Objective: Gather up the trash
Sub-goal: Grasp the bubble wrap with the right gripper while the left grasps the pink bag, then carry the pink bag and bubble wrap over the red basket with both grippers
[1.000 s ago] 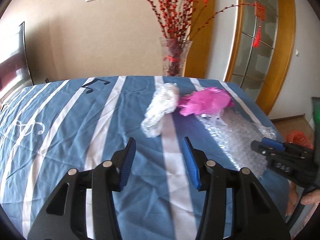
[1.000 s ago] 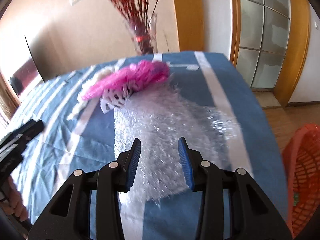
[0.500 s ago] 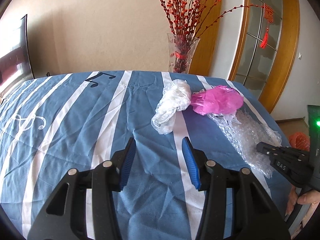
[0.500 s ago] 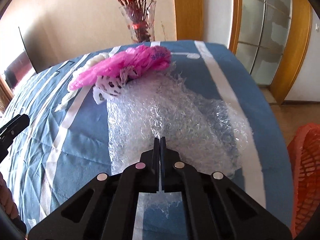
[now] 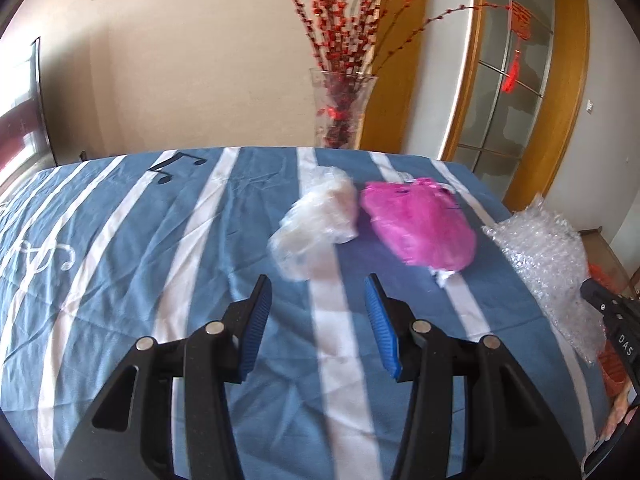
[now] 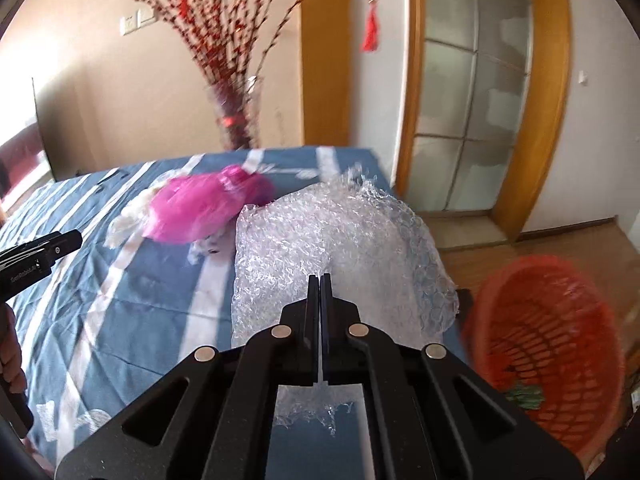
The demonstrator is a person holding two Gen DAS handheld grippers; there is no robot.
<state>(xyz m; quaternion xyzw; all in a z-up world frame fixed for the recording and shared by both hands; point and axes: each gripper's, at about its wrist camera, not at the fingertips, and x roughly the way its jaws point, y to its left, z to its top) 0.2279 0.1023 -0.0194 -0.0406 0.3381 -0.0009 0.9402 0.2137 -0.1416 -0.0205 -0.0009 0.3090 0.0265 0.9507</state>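
My right gripper point(image 6: 320, 280) is shut on a sheet of clear bubble wrap point(image 6: 336, 248), which hangs lifted off the striped blue cloth point(image 6: 120, 280). The left wrist view shows the same bubble wrap point(image 5: 548, 256) raised at the table's right edge, with the right gripper point(image 5: 592, 292) below it. A pink plastic bag point(image 5: 420, 228) and a crumpled clear plastic bag point(image 5: 320, 220) lie side by side on the cloth. My left gripper point(image 5: 316, 316) stands open just short of the clear bag, nothing between its blue pads. An orange mesh basket point(image 6: 544, 336) sits on the floor to the right.
A glass vase point(image 5: 340, 112) with red-berried branches stands behind the table's far edge. Wooden door frames with glass panels point(image 6: 476, 100) rise at the right. The table's right edge drops to a wood floor point(image 6: 560, 240). A person's hand point(image 6: 10, 356) holds the left gripper's handle.
The right gripper closed on the bubble wrap, then lifted and pulled it right toward the basket, uncovering the pink bag's edge. The left gripper stayed open and nearly still.
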